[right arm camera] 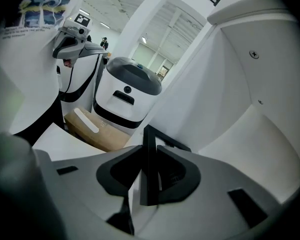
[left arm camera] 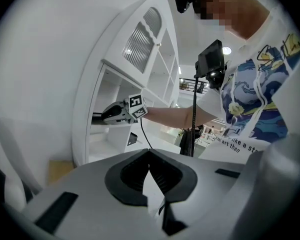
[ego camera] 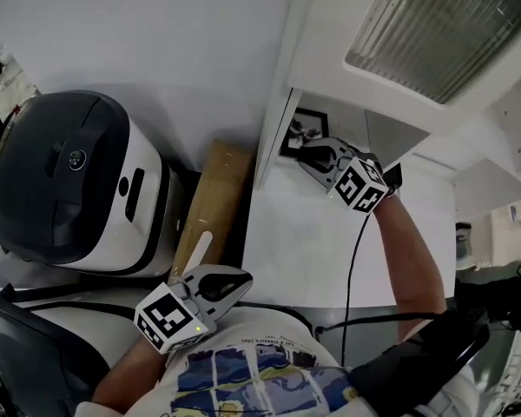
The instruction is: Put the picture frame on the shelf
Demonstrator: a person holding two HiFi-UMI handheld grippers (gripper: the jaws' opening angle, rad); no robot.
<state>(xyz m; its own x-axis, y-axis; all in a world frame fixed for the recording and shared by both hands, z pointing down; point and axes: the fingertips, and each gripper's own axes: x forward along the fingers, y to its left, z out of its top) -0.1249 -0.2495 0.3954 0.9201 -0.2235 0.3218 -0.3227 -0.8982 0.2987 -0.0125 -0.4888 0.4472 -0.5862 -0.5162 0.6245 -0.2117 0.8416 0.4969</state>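
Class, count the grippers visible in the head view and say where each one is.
2. The left gripper sits low, by the person's shirt, jaws together and empty. The right gripper reaches into the white shelf, shut on the picture frame. None seems hidden.

My white T-shirt [ego camera: 252, 376] has a blue-and-yellow print. The left tongs [ego camera: 234, 285] and right tongs [ego camera: 308, 152] are pale grey with black pads and marker cubes [ego camera: 362, 187].
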